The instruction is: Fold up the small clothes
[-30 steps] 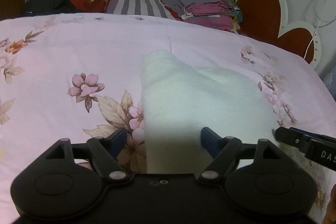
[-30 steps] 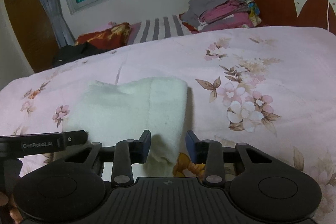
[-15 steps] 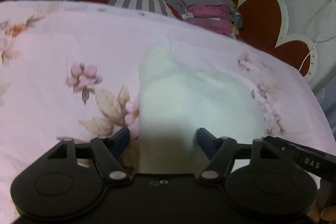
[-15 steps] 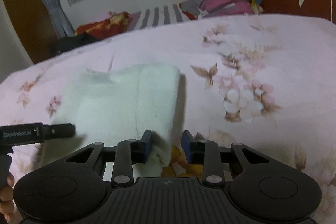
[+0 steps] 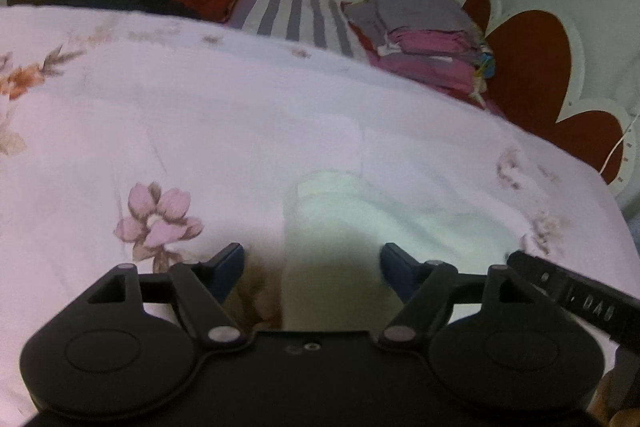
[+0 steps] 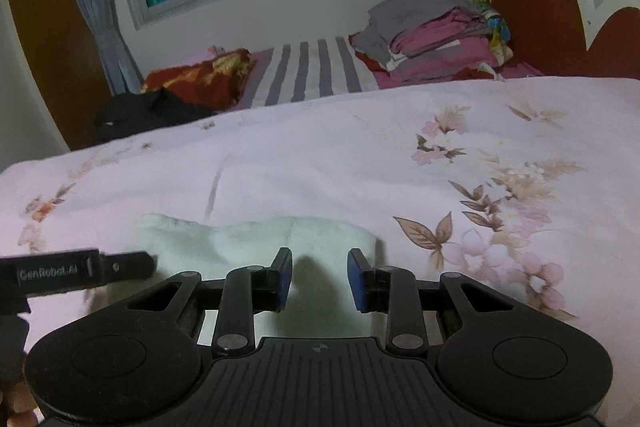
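1. White fleece garment lies flat on the pink floral bedspread, near the bed's front edge; in the left wrist view it reaches from between the blue pads off to the right; folded edge on its left side; surface blurred, so folds hard to read.
2. Left gripper: jaws stand wide, just opened a little further; cloth lies between and below the pads, neither pad pressing on it.
3. Right gripper: jaws narrowed, closed further within the last second; the garment's right part shows in the gap and behind it; the pads stand apart with pale cloth showing between them, not pinching it.
4. Each gripper's black finger shows at the edge of the other's view; a bit of a hand at the lower left of the right wrist view.
5. Far side of bed: stack of folded clothes, grey over magenta, against the red headboard; striped pillow; red patterned cushion; black cloth at far left.
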Available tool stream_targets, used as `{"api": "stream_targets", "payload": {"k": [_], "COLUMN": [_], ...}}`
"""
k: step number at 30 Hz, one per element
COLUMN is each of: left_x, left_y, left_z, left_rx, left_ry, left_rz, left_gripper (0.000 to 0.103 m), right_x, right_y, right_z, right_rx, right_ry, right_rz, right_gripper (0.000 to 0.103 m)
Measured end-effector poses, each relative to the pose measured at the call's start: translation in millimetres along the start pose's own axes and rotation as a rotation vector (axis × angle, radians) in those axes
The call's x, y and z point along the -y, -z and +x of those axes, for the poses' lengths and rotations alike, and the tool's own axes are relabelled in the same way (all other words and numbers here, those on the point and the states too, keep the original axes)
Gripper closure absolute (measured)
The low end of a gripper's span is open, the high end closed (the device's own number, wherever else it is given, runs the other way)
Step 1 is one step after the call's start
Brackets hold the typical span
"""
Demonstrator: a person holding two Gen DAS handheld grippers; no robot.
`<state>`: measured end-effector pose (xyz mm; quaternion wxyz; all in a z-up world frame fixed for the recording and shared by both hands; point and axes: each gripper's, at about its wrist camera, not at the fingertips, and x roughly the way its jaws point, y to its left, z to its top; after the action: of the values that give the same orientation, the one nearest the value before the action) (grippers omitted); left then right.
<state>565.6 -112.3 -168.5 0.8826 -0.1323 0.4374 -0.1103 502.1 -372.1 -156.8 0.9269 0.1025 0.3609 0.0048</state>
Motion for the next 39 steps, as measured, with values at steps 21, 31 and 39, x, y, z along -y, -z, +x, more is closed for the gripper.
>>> {"api": "stream_targets", "payload": {"k": [21,31,39], "left_x": [9,17,16], "left_y": [9,41,75], "left_z": [-25,-60,-83], "left_rx": [0.031,0.000,-0.047], "left_ry": [-0.008,0.046,0.093], "left_rz": [0.027,0.093,0.140], "left_gripper": [0.022,0.023,0.023], "right_x": [11,-9,-18], "right_y": [2,29,63], "right_z": [-1,-52,-89], "right_rx": [-0.019,-0.004,-0.010], "right_ry": [0.007,0.021,0.032], "right_rz": [0.024,-0.031,-0.020], "right_gripper": [0.072,0.072,0.072]}}
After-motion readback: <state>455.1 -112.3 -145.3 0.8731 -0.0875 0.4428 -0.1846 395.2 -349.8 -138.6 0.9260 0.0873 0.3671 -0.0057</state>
